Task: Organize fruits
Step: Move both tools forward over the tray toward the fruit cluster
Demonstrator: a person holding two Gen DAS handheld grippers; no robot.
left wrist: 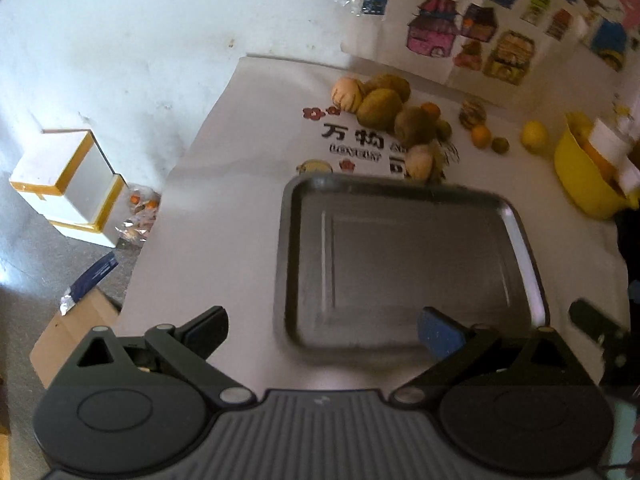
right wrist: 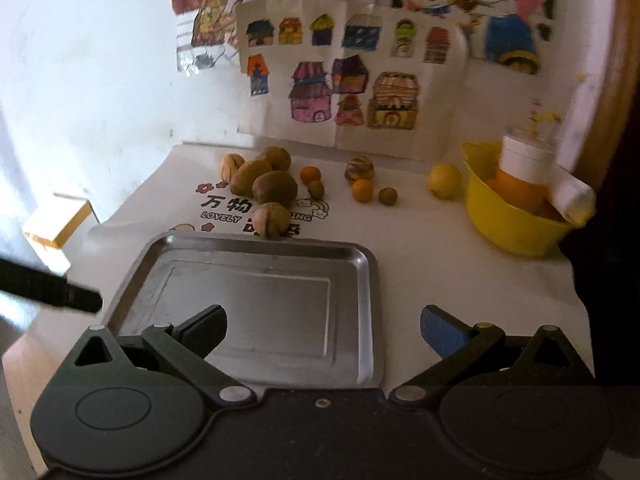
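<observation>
An empty metal tray (left wrist: 524, 240) (right wrist: 370, 280) lies on the white table. Beyond it sit loose fruits: a cluster of brown kiwis (left wrist: 378, 108) (right wrist: 275, 187), striped pale fruits (left wrist: 347, 94) (right wrist: 271, 220), small oranges (left wrist: 480, 136) (right wrist: 362, 190), small green fruits (left wrist: 500, 145) (right wrist: 388, 196) and a lemon (left wrist: 533, 135) (right wrist: 445, 181). My left gripper (left wrist: 324, 334) hovers open over the tray's near left corner. Over the tray's near edge my right gripper (right wrist: 324, 332) also stands open. Nothing is held by either one.
A yellow bowl (left wrist: 580, 184) (right wrist: 508, 228) holding an orange item and a white container stands at the right. Coloured drawings (right wrist: 340, 76) lean on the wall behind. White boxes (left wrist: 64, 184) and a cardboard box (left wrist: 68, 340) sit on the floor left of the table.
</observation>
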